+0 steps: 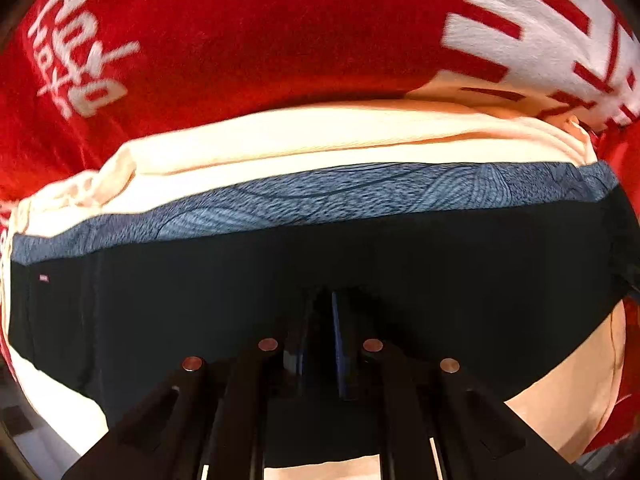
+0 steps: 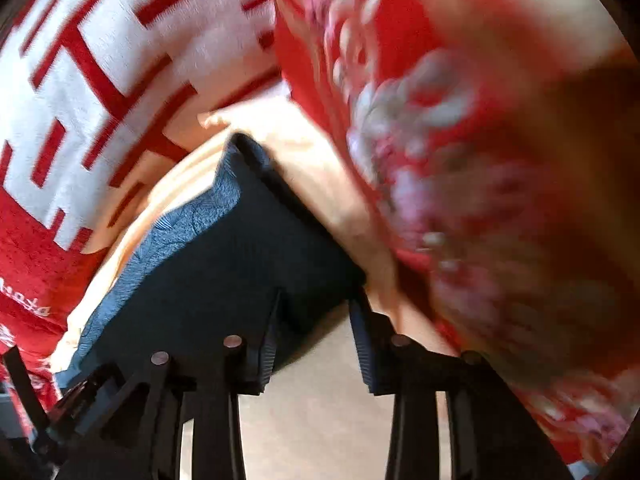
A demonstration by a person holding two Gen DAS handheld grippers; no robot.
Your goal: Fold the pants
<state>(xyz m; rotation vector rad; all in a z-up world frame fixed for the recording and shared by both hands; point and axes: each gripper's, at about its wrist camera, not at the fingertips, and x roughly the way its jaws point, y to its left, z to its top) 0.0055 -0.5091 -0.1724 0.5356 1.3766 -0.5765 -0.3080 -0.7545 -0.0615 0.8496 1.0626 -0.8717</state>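
Now | left tool [image 1: 320, 312] pinched tight on dark pants [image 1: 360, 264] | right tool [image 2: 316, 320] wide at pants corner, lying on cream cloth [image 1: 320, 136] | risk: corner may slip, fold goes crooked

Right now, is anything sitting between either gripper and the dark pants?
Nothing visible. The left gripper is shut on the dark pants, and the right gripper is open with the pants' corner between its fingers. The cream cloth lies beyond the pants.

A home, likely a bed; red printed blanket [image 1: 248, 40] and cream sheet [image 1: 280, 140] cover it.
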